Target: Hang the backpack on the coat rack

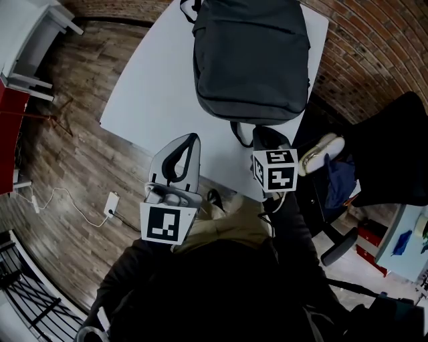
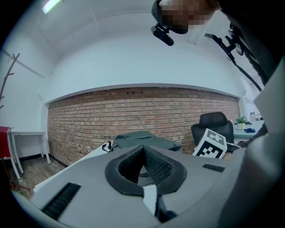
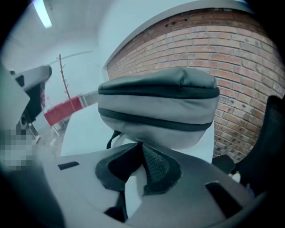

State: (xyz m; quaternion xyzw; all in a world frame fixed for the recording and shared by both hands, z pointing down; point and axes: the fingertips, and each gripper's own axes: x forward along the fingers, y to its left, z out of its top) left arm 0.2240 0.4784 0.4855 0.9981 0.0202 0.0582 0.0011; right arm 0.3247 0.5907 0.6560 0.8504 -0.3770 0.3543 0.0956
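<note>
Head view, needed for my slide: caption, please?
Backpack lies on white table; left gripper and right gripper poised nearby.

ROOM; brick wall [image 2: 147, 111]; wood floor [image 1: 67, 147]; white table [image 1: 154, 93]; black office chair [image 2: 213, 121]; ceiling light [image 2: 51, 5]

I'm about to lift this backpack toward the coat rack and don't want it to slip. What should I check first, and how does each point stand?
1. Backpack lies flat on the white table: ok.
2. Right hand-held gripper has its tips at the backpack's near edge: ok.
3. Its jaws pinch the strap loop or fabric: cannot tell.
4. Left hand-held gripper shut, empty, clear of the backpack: ok.
5. Coat rack in sight across the room: ok.
</note>
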